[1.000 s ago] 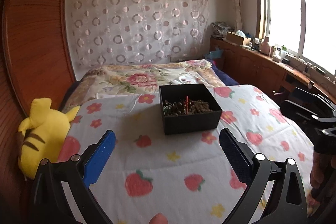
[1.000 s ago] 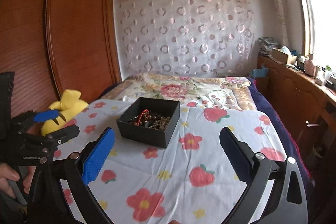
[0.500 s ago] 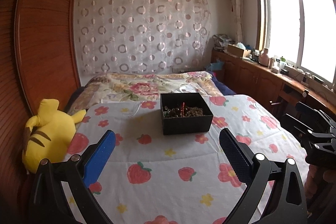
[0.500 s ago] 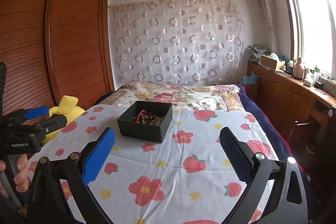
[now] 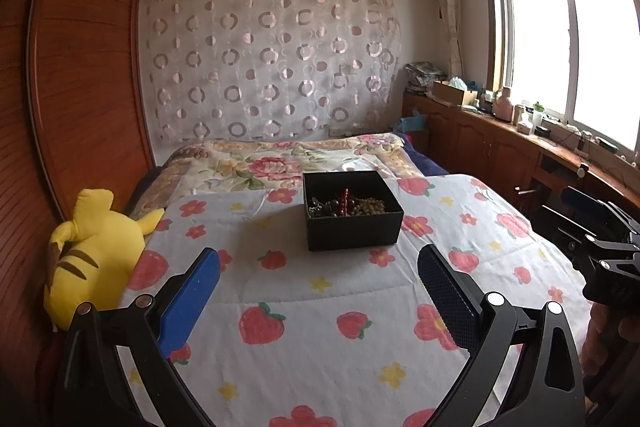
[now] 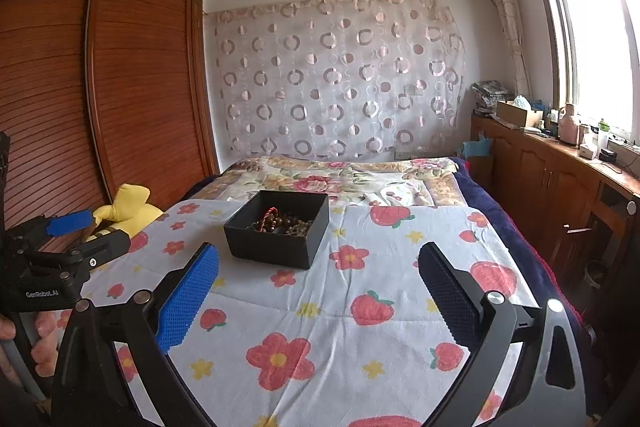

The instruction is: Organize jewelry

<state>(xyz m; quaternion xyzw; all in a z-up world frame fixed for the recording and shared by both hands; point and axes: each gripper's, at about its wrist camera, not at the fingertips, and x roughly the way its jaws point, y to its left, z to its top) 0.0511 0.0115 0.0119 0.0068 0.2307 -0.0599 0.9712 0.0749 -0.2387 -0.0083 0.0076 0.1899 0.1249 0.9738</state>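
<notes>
A black open box [image 5: 352, 215] [image 6: 280, 229] sits on the strawberry-print blanket in the middle of the bed. Inside it lies a heap of beaded jewelry [image 5: 346, 206] [image 6: 282, 223], brown and dark beads with a red strand sticking up. My left gripper [image 5: 318, 269] hangs open well in front of the box, nothing between its fingers. My right gripper [image 6: 318, 267] is open too, short of the box and slightly to its right. Each gripper shows at the edge of the other's view: the right gripper [image 5: 592, 239], the left gripper [image 6: 80, 231].
A yellow plush toy [image 5: 96, 251] lies at the bed's left edge by the wooden wardrobe [image 6: 80, 87]. Wooden cabinets [image 5: 500, 147] with clutter run under the window on the right. A floral quilt [image 5: 288, 159] covers the bed's far end. A hand [image 6: 40, 343] holds the left gripper's handle.
Both grippers have pulled back and risen away from the box, which now looks smaller and farther off. Both stay open.
</notes>
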